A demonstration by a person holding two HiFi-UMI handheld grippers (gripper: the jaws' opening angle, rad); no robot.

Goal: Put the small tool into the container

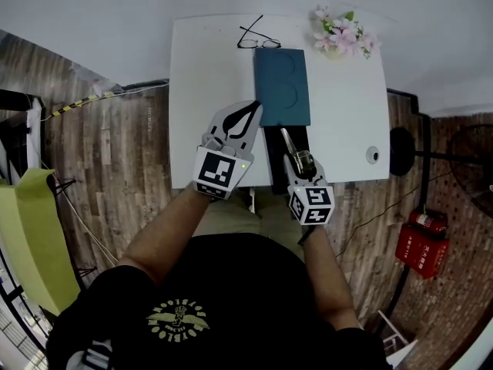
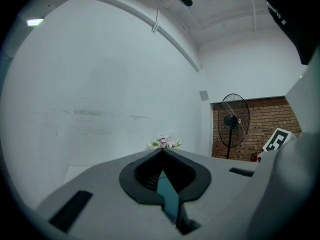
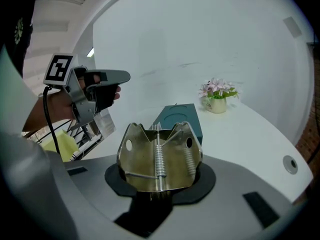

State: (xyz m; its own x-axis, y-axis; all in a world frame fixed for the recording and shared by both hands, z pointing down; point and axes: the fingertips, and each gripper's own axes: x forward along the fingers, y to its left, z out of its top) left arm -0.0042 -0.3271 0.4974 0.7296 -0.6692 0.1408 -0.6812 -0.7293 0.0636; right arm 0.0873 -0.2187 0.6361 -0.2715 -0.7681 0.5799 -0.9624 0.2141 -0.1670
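Observation:
My right gripper [image 1: 297,160] is shut on the small metal tool [image 1: 291,146], a folded steel piece with a coil spring [image 3: 158,156] that fills the space between its jaws. It hovers over a black open box [image 1: 275,163] at the table's near edge. Just behind that lies a teal box [image 1: 282,87] with two circles pressed into its top, also in the right gripper view [image 3: 178,119]. My left gripper [image 1: 251,111] hangs left of the teal box, shut and empty, its tips meeting [image 2: 161,152]. In the right gripper view, the left gripper [image 3: 100,86] shows held in a hand.
On the white table [image 1: 208,68] a pair of glasses [image 1: 258,42] lies at the far edge. A small pot of pink flowers [image 1: 343,35] stands far right. A round grommet [image 1: 373,155] sits near the right edge. A fan [image 2: 231,125] and a red extinguisher [image 1: 420,241] stand on the floor right.

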